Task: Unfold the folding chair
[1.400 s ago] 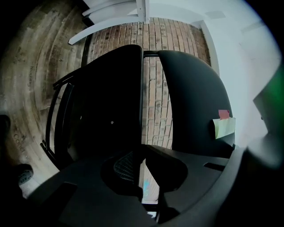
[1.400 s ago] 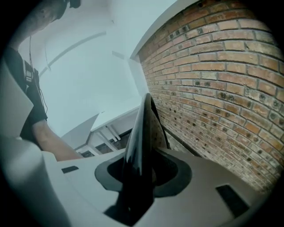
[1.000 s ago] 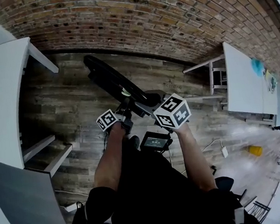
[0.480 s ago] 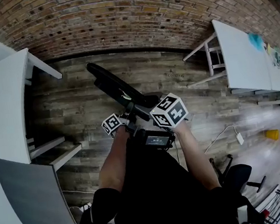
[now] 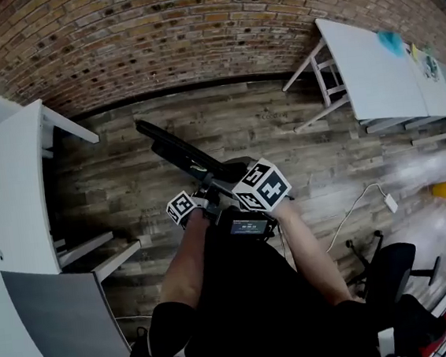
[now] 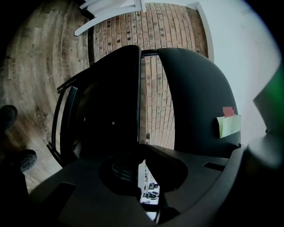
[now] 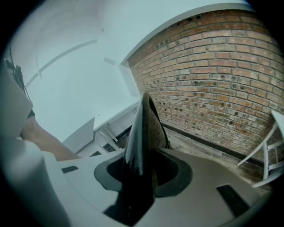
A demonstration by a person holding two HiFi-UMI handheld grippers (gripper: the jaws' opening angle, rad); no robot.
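Note:
The folding chair (image 5: 183,156) is black and folded flat, held slanting above the wooden floor in front of me. In the left gripper view its two dark panels (image 6: 106,111) stand side by side, and the right one carries a yellow sticky note (image 6: 228,125). My left gripper (image 5: 207,197) is shut on a thin frame tube between the panels (image 6: 142,97). My right gripper (image 5: 235,183) is closed on the glossy edge of a chair panel (image 7: 142,128), which runs straight up from between its jaws.
A brick wall (image 5: 191,26) stands ahead. There is a white table (image 5: 19,195) at the left and another (image 5: 378,70) at the right. A black office chair (image 5: 391,271), a white cable with a plug (image 5: 389,202) and a small yellow object (image 5: 442,189) are on the floor at the right.
Both grippers and the chair have travelled together across the room; the tables and the wall have slid in the head view. The chair stays folded, with both grips unchanged.

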